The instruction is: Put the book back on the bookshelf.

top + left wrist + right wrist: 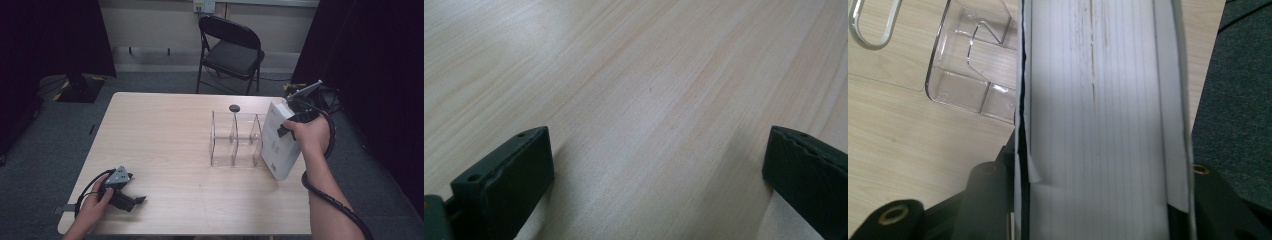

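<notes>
From above, we see the right gripper (289,126) clamped on a thick white book (279,142), held upright and tilted at the right edge of the wooden table (165,145), its lower corner at the tabletop just right of the clear acrylic divider rack (236,140). A small dark disc (234,108) lies beyond the rack; a black folding chair (231,50) stands at the far side. The left gripper (131,200) rests near the table's near-left corner.

Along the left gripper (654,160), we see its jaws spread wide over bare wood, grasping nothing.

Along the right gripper (1098,200), we see both jaws pressed against the book's (1098,100) covers, page edges facing us, the rack (973,70) to its left.
</notes>
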